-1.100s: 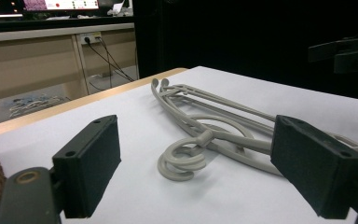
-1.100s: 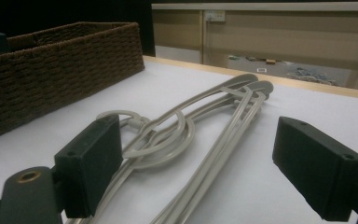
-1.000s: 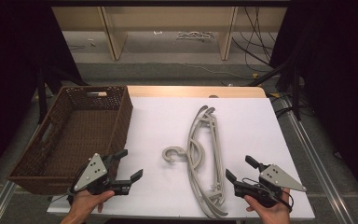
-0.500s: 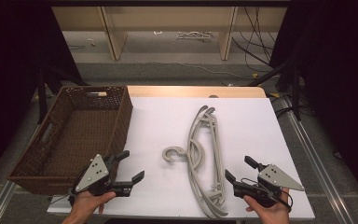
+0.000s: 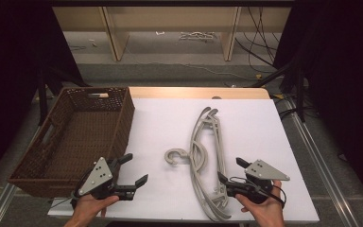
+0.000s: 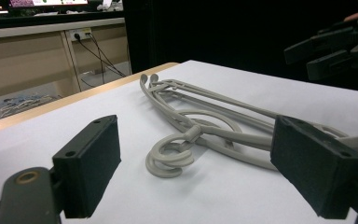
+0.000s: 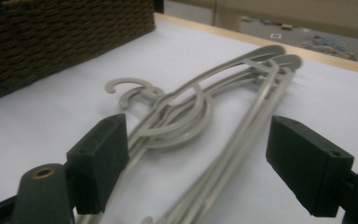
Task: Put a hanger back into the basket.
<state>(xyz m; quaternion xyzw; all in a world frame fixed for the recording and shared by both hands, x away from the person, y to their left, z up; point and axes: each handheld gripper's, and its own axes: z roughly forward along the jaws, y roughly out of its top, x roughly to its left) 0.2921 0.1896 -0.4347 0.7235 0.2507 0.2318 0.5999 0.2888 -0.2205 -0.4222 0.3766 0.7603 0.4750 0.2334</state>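
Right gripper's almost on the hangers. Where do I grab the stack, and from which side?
Probably the near ends of the grey hangers, where their thin arms lie bunched together. Come in low from the person's side with the right gripper: its open jaws already straddle those arms. Skip the hooks; they curl flat against the table.

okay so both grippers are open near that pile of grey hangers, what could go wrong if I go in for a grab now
1. The hangers lie stacked and interlocked, hooks overlapping, so lifting one may drag the others along.
2. The right gripper sits at the stack's near end; a grip there could let the far end swing or sag.
3. The basket stands close on the left, so a swinging hanger might catch its rim.
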